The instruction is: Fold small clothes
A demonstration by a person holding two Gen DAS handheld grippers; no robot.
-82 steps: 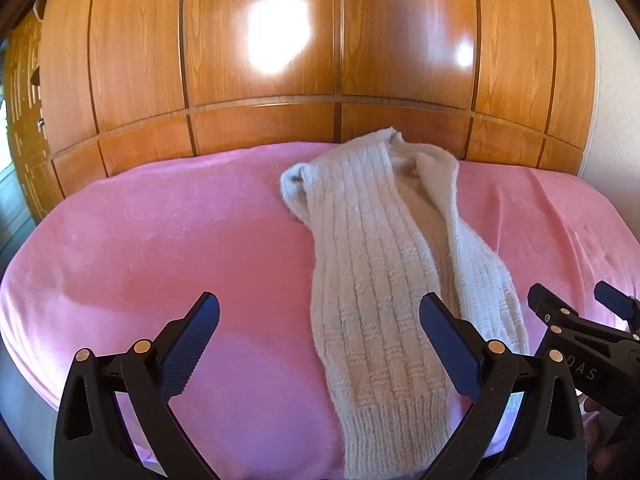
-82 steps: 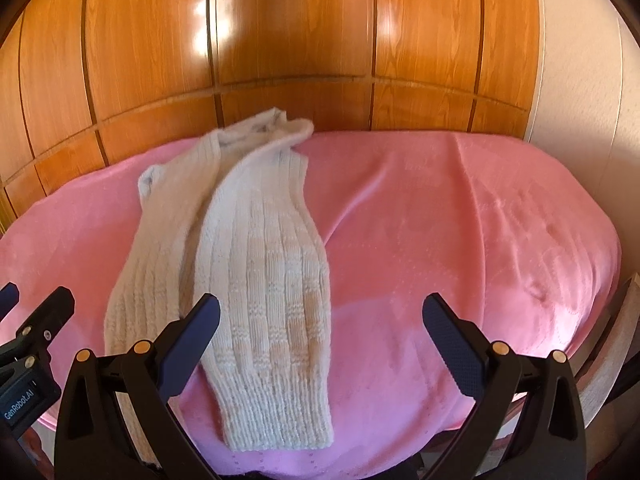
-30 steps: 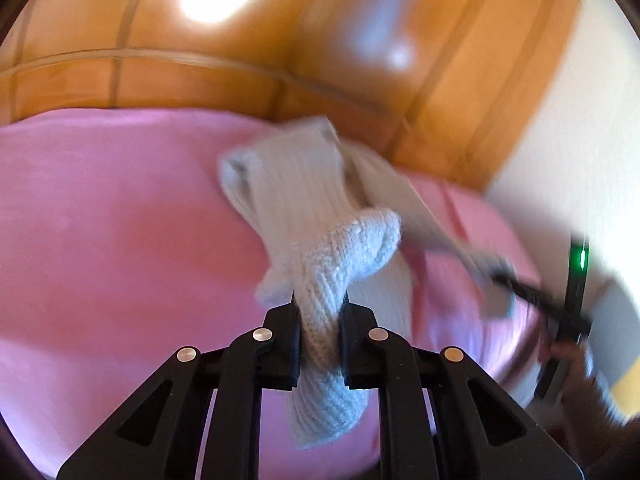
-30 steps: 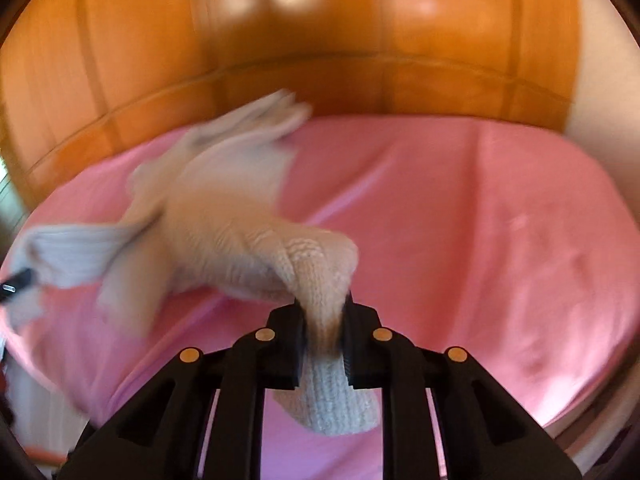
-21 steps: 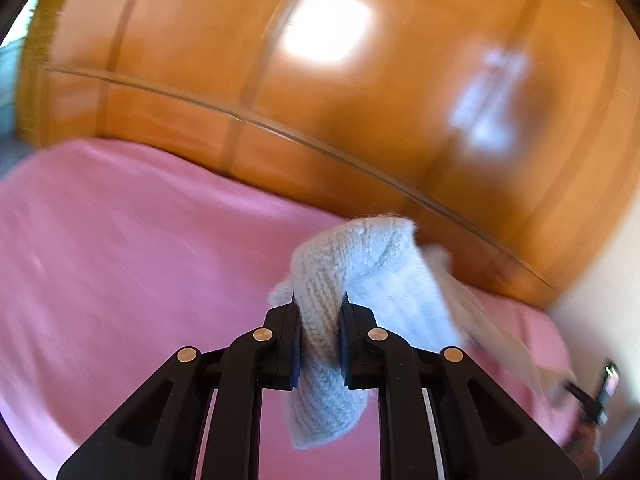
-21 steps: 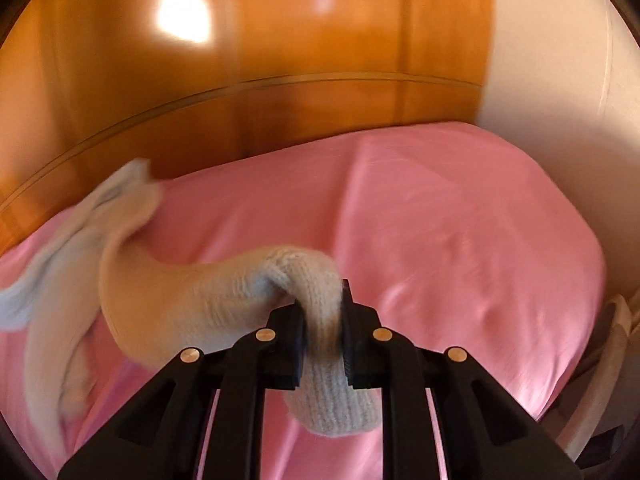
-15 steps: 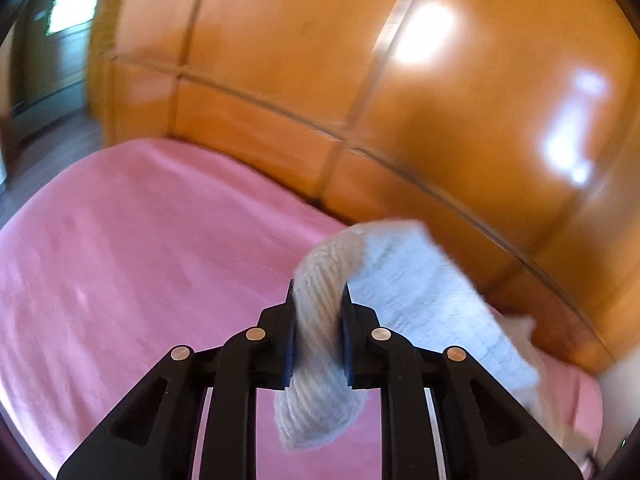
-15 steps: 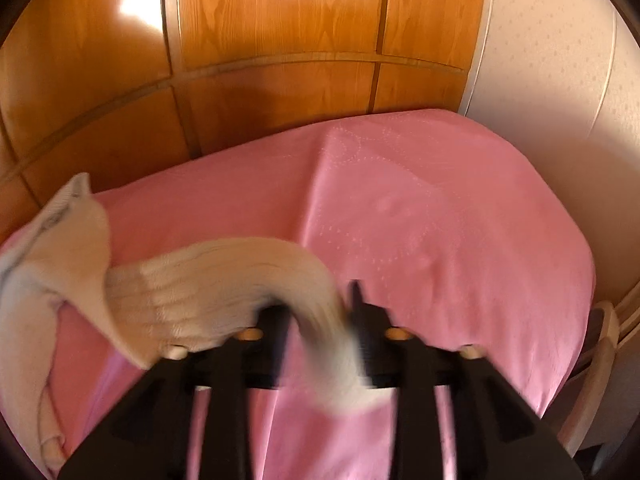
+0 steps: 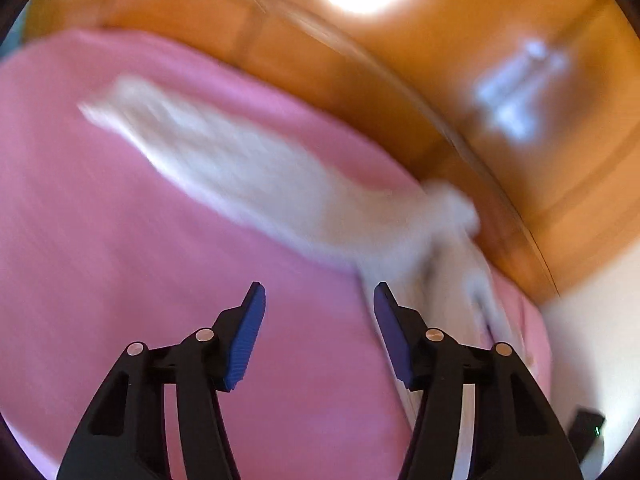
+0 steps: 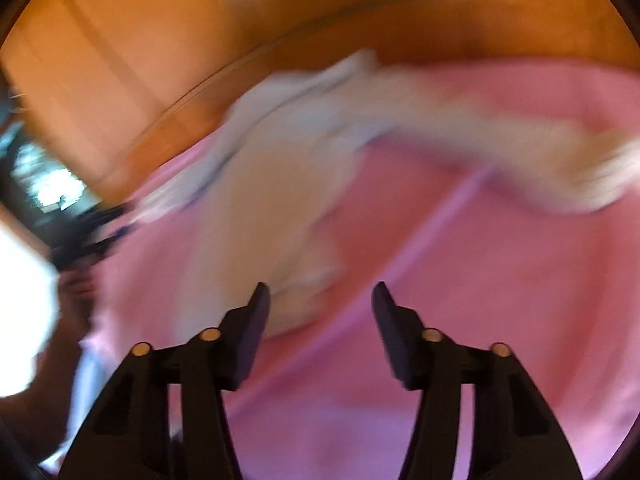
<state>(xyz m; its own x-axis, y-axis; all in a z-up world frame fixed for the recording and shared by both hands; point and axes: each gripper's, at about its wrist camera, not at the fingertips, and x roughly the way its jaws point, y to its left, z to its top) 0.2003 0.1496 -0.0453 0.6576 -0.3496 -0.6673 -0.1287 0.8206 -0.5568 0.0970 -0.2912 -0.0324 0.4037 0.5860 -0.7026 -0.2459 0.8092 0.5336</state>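
While both tools (image 9: pixel 319 302) (image 10: pixel 320 300) gape empty, one cream knit (image 9: pixel 256 176) sprawls on one pink bed (image 9: pixel 100 240).

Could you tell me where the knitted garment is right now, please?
The knitted garment lies spread on the pink bedspread, ahead of both open hand-held grippers, its far end near the wooden wardrobe.

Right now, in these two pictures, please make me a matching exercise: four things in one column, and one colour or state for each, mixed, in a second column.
Things:
1. left gripper
2. knitted garment
3. cover
4. wooden panels

Colour or state:
A. pink
B. glossy orange-brown, behind the bed
C. open, holding nothing
D. cream-white, spread out on the bed

Pairs: 1-C, 2-D, 3-A, 4-B
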